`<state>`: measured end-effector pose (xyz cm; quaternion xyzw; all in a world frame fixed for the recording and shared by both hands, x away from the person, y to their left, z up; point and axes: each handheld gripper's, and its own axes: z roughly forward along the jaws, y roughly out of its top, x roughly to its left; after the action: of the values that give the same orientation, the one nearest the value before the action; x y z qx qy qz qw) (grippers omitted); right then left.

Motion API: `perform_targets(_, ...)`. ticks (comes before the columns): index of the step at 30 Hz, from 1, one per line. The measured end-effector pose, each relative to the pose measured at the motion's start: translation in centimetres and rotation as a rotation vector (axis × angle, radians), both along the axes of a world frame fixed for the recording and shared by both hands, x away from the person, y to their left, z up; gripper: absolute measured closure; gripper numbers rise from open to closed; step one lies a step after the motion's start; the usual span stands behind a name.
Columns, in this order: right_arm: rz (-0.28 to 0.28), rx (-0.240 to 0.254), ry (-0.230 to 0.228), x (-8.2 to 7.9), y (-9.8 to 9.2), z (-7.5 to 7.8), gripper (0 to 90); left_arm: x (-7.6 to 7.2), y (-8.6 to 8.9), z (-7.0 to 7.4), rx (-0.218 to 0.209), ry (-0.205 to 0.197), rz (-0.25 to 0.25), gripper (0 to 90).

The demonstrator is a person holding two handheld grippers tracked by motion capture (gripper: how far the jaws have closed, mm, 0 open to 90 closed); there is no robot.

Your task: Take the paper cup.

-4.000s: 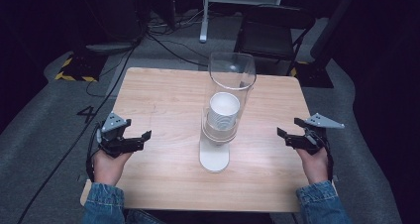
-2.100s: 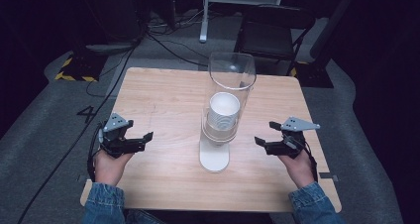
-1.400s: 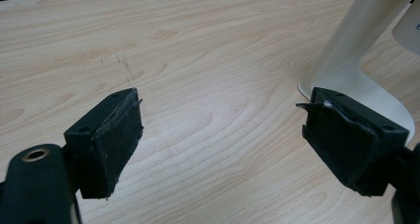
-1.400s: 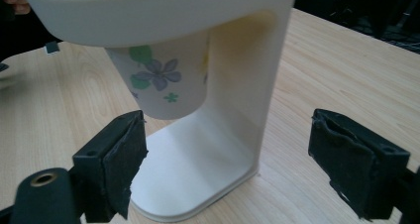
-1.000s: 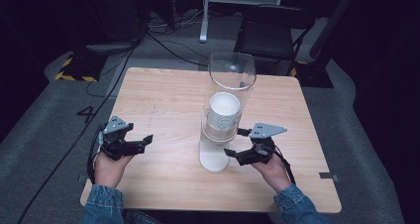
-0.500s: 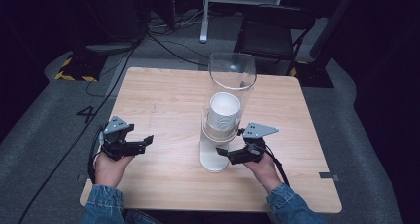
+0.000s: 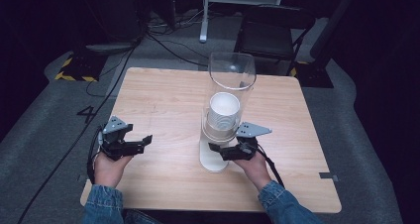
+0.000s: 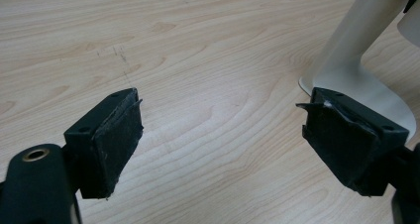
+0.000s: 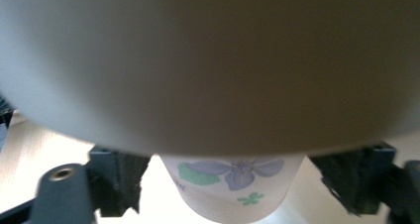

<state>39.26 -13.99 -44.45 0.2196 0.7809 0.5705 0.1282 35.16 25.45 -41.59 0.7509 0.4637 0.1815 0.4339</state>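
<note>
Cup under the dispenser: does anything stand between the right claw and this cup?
Nothing visible does. The cup already sits between the jaws of the right claw, which have just been closing. A thin gap shows on each side, so the pads do not press it yet. The dispenser hangs just above them.

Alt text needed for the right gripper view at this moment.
A paper cup printed with a blue flower and green leaves hangs below the blurred white dispenser body, between the right gripper's two black jaws. The pads stand clear of the cup on both sides.
</note>
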Motion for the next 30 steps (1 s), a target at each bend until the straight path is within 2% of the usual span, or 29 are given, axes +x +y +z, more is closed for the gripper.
perform_targets(1, 0.000, 0.000, 0.000, 0.00, 0.00, 0.00, 23.5, 0.00, 0.00, 0.00, 0.000, 0.000, 0.000, 15.6)
perform_targets(2, 0.000, 0.010, -0.016, -0.12, 0.03, -0.02, 29.5, 0.02, 0.04, -0.04, -0.001, 0.000, 0.000, 15.6)
perform_targets(6, 0.000, 0.011, -0.019, -0.17, -0.01, -0.03, 32.1, 0.06, 0.12, -0.16, 0.000, 0.003, 0.003, 15.5)
perform_targets(15, 0.005, 0.002, -0.029, -0.11, -0.05, -0.02, 33.2, 0.05, 0.14, -0.15, -0.002, 0.002, 0.003, 15.6)
perform_targets(20, 0.008, -0.022, -0.057, -0.05, -0.17, 0.00, 33.4, 0.05, 0.17, -0.16, -0.001, 0.002, 0.001, 15.6)
perform_targets(30, 0.000, -0.039, -0.104, 0.10, -0.37, -0.20, 33.5, 0.06, 0.20, -0.29, -0.008, 0.008, 0.003, 15.6)
